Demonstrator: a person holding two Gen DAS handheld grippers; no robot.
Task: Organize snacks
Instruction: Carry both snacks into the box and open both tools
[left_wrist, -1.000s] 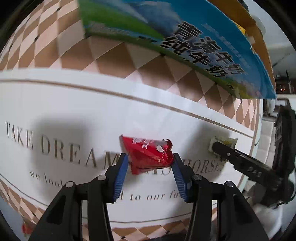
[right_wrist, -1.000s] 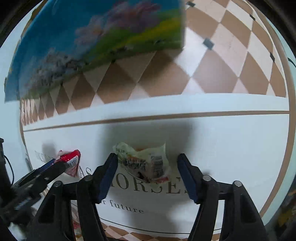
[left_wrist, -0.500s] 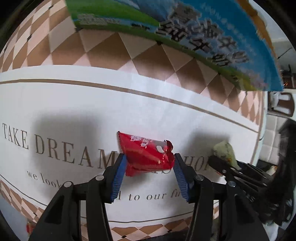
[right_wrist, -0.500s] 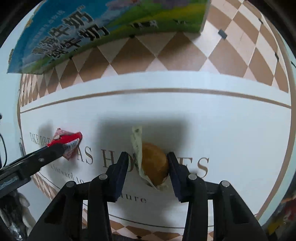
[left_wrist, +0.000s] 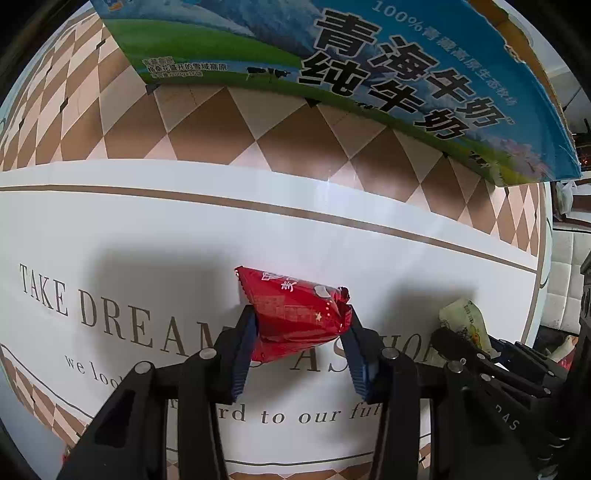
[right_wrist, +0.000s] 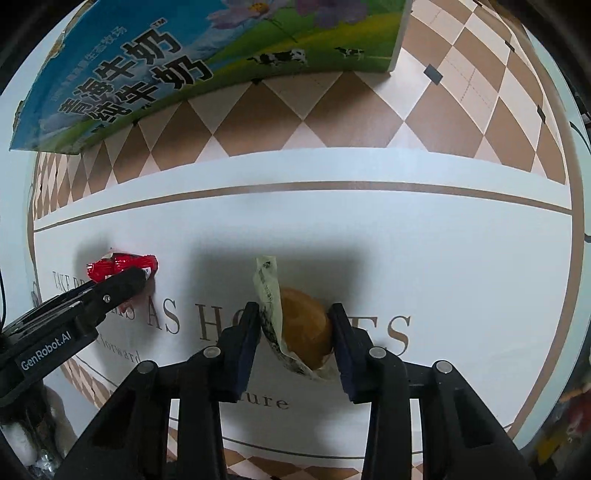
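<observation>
Left gripper (left_wrist: 301, 332) clamps a shiny red foil snack packet (left_wrist: 295, 315); right gripper (right_wrist: 293, 334) clamps a clear-wrapped round brown bun (right_wrist: 304, 332), both above the white lettered tablecloth (left_wrist: 147, 221), before a blue-green milk carton box (left_wrist: 369, 55).

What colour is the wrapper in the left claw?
Red wrapper with small white print, clamped in the left claw. Left wrist view shows it best.

The milk carton (left_wrist: 369, 66) is cut off by the top edge.
</observation>
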